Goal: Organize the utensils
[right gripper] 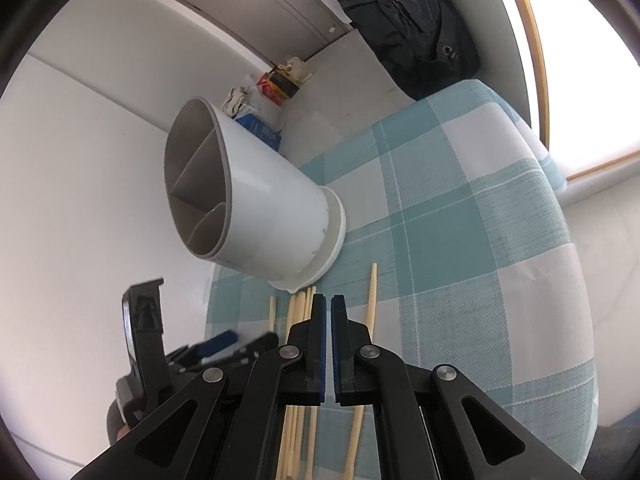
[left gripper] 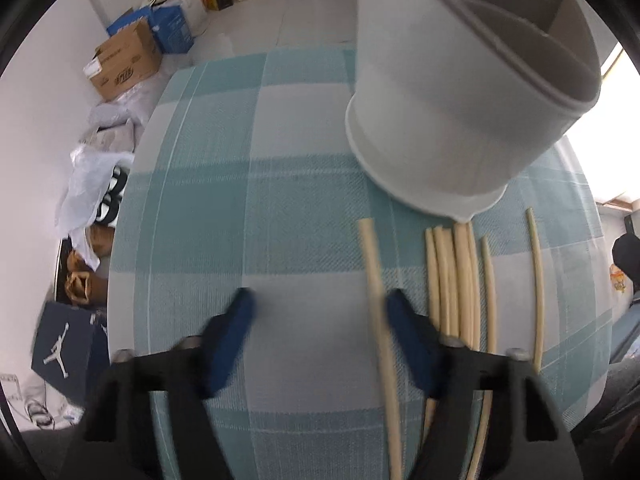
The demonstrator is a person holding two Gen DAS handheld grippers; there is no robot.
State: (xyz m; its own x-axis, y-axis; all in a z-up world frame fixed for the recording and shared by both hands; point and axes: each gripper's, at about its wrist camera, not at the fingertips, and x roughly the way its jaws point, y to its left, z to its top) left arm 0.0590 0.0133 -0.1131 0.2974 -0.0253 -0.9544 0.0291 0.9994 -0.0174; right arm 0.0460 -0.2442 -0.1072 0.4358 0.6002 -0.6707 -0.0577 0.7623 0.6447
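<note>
I saw a teal-and-white checked tablecloth [left gripper: 208, 200], a brown cardboard box [left gripper: 122, 60] beside a blue carton [left gripper: 172, 26], a navy shoebox with a white jumping figure [left gripper: 66, 346], crumpled white plastic bags [left gripper: 94, 176], a black jacket [right gripper: 408, 20] hanging beyond the cloth

the teal and white checked tablecloth [left gripper: 248, 208] is viewed from just above, along the left gripper's fingers. the same cloth [right gripper: 460, 240] is viewed low from the right gripper. shared are the pale wooden chopsticks [left gripper: 452, 280] [right gripper: 298, 312] and the white divided plastic holder [left gripper: 460, 112] [right gripper: 260, 208].

Bare tablecloth [left gripper: 192, 208] left of holder [left gripper: 460, 120]
</note>
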